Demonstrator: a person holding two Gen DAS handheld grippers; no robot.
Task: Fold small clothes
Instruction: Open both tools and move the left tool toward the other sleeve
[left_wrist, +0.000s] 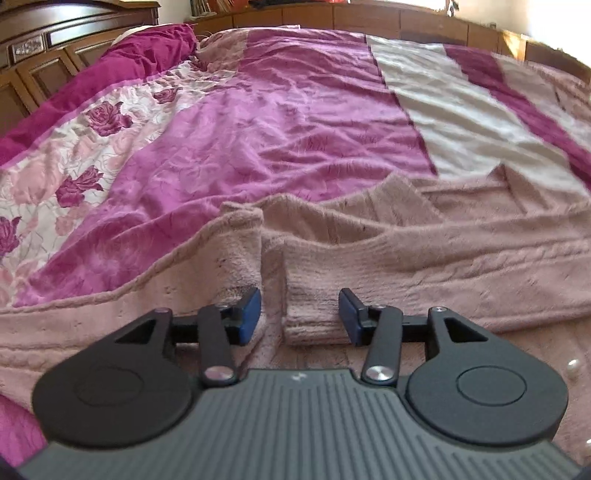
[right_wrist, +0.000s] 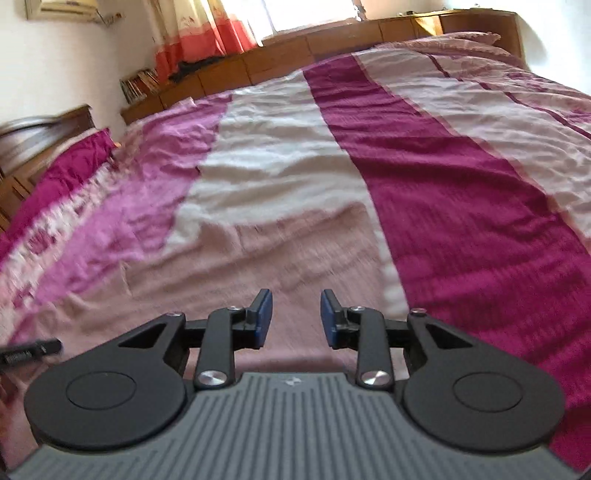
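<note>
A dusty-pink knitted cardigan (left_wrist: 424, 258) lay spread on the bed's striped bedspread (left_wrist: 295, 122), close to the near edge of the bed, with pearl-like buttons (left_wrist: 574, 367) showing at its lower right in the left wrist view. One sleeve (left_wrist: 314, 295) was folded across the body of the garment, its ribbed cuff end lying between the blue pads (left_wrist: 249, 312) of the left tool (left_wrist: 299, 314). That tool stood released, its pads on either side of the cuff and not visibly pressing it.

The right tool (right_wrist: 296, 317) hung just above the cardigan's pink knit (right_wrist: 277, 251), its fingers spread apart and gripping nothing. The right wrist view was blurred, so the fabric's detail could not be made out. Beyond the cardigan the bedspread ran in white, magenta and pale-pink stripes toward the wooden headboard (right_wrist: 332, 37) at the far edge of the bed. A floral panel (left_wrist: 74, 147) covered the bed's left side.
</note>
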